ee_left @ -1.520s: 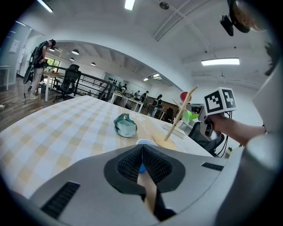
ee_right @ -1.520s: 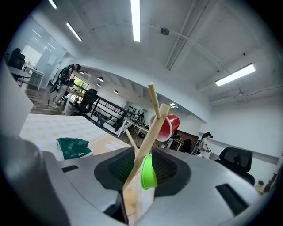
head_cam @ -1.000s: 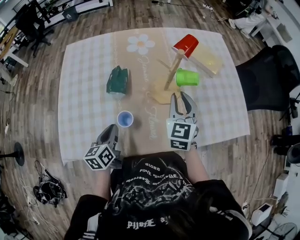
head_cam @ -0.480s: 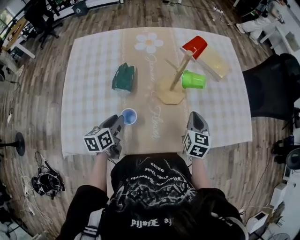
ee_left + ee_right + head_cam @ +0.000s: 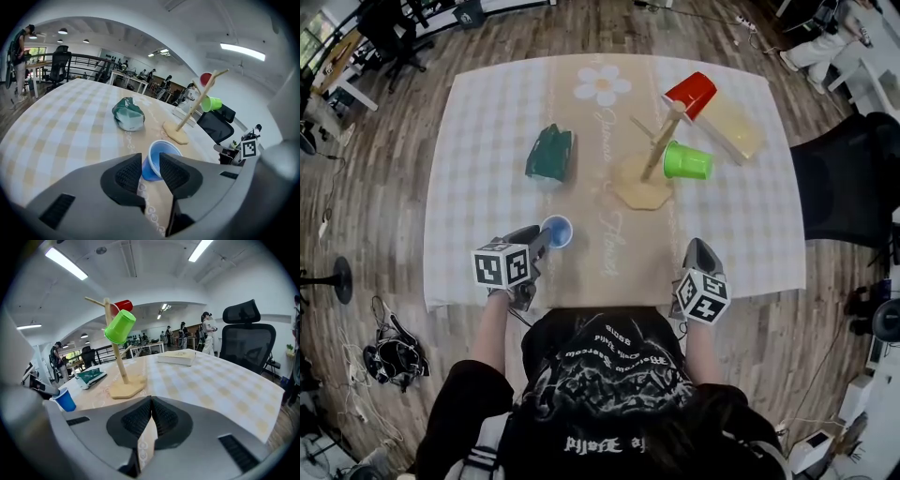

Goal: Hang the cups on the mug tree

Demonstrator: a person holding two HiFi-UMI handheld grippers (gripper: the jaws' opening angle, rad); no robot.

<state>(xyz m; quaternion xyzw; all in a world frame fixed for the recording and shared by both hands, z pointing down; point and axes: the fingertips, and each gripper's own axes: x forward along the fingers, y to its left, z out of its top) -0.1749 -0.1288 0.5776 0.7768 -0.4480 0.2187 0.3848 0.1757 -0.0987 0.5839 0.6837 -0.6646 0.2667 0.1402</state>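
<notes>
The wooden mug tree [image 5: 659, 141] stands right of the table's middle, with a red cup [image 5: 691, 94] on an upper peg and a green cup [image 5: 686, 161] on a lower one. A blue cup [image 5: 556, 231] stands upright near the front edge. My left gripper [image 5: 532, 246] is open right behind it. In the left gripper view the blue cup [image 5: 159, 158] shows through the gap at the tips of my left gripper [image 5: 150, 163], and the pads do not press it. My right gripper [image 5: 701, 255] is shut and empty at the front right. In its own view my right gripper [image 5: 151, 401] faces the mug tree [image 5: 116, 348].
A green packet [image 5: 549, 154] lies left of the tree. A flat yellowish book [image 5: 733, 127] lies behind the tree at the right. A black office chair [image 5: 844, 169] stands off the table's right side. Checked cloth [image 5: 478, 141] covers the table.
The left gripper has opened and moved forward up to the blue cup. The right gripper has drawn back from the tree's base to the front edge and shut.
</notes>
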